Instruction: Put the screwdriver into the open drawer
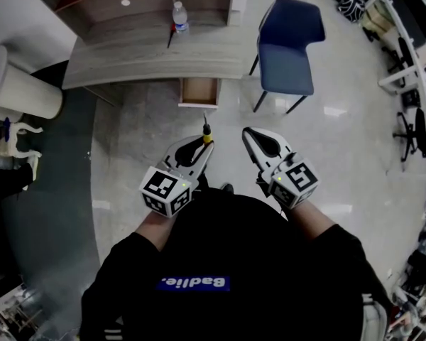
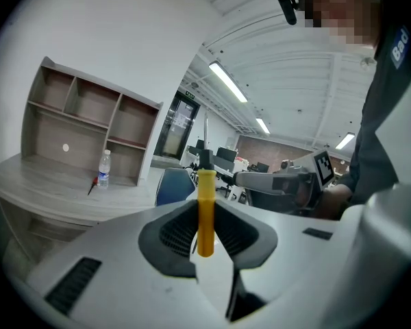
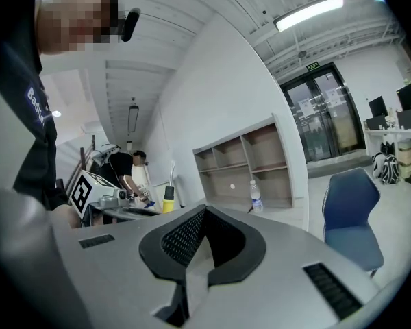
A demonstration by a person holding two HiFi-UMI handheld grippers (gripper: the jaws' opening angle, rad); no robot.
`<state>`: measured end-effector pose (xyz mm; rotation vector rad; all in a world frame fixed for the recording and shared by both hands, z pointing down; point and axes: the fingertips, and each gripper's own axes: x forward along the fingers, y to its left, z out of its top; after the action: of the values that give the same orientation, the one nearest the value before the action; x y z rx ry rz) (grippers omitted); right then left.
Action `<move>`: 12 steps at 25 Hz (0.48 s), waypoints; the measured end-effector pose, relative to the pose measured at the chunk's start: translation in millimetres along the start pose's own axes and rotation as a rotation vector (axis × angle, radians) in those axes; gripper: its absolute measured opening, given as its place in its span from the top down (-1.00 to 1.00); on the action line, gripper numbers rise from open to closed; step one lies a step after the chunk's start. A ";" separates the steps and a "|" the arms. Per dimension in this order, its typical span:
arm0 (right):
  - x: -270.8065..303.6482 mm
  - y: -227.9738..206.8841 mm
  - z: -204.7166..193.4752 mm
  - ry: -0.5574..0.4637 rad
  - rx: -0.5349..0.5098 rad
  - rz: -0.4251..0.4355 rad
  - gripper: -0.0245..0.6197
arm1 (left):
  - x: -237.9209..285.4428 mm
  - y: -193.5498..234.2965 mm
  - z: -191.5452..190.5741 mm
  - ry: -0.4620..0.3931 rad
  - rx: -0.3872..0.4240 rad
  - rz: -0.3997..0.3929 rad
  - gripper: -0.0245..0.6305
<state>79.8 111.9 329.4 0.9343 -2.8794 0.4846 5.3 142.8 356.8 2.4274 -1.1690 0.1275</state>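
the left gripper [image 1: 201,146] was clamped on the screwdriver [image 2: 205,211], its yellow handle upright between the jaws. just to its right, the right gripper [image 1: 247,132] was closed on nothing. well ahead of both, the open drawer [image 1: 199,91] stuck out beneath the surface [image 1: 142,59].

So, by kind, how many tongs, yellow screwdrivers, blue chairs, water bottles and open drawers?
Tongs: 2, the left tongs and the right tongs
Yellow screwdriver: 1
Blue chair: 1
Water bottle: 1
Open drawer: 1
Total: 6
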 end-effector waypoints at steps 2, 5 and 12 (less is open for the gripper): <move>19.5 -10.5 2.2 0.010 -0.004 -0.018 0.83 | 10.1 22.2 3.6 0.011 0.002 -0.017 0.70; 30.8 -13.7 14.6 0.012 -0.004 -0.044 0.83 | 14.0 34.2 14.9 0.032 0.018 -0.042 0.70; 100.3 -34.9 32.5 0.032 -0.005 -0.116 0.83 | 30.4 106.2 39.5 0.075 0.041 -0.104 0.70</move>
<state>19.6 18.6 324.9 1.0748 -2.7774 0.4769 -60.5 46.1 366.4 2.4906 -1.0155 0.2100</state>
